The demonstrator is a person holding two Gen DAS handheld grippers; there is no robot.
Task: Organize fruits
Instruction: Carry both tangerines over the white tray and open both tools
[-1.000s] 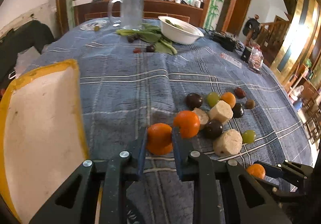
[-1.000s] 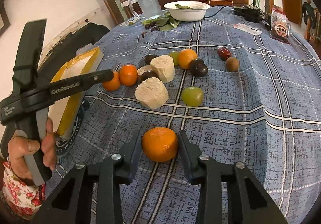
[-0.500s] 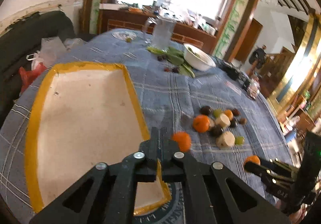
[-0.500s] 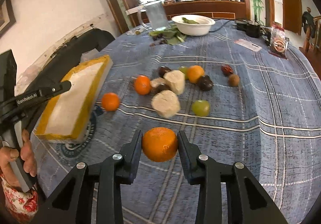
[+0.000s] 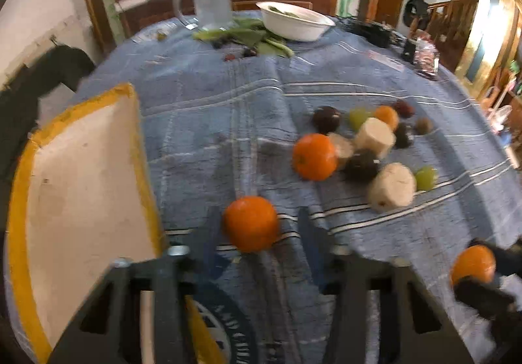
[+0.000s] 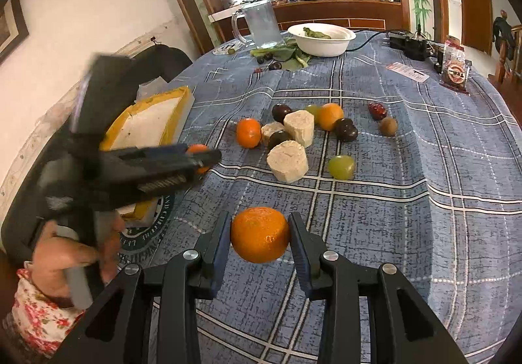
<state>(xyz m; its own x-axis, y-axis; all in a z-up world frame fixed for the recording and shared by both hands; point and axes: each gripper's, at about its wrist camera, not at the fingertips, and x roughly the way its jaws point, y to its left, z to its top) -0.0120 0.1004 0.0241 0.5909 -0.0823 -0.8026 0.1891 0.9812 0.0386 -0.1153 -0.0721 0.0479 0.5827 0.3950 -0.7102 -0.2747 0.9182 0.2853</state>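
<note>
1. Tray (image 5: pixel 81 187) sits empty beside me; no fruit is sorted yet.
2. My right hand-held gripper (image 6: pixel 257 238) clamps one orange (image 6: pixel 260 234), lifted.
3. My left hand-held gripper (image 5: pixel 257 233), jaws opening, straddles a second orange (image 5: pixel 251 223) on the counter (image 5: pixel 212 109).
4. Fruit pile (image 6: pixel 303 135) waits mid-counter.

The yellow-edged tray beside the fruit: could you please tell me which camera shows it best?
The left wrist view shows the tray best: large, close, its pale inside and yellow edge plain despite blur. In the right wrist view the tray is smaller, and the left hand-held gripper covers its near part.
</note>
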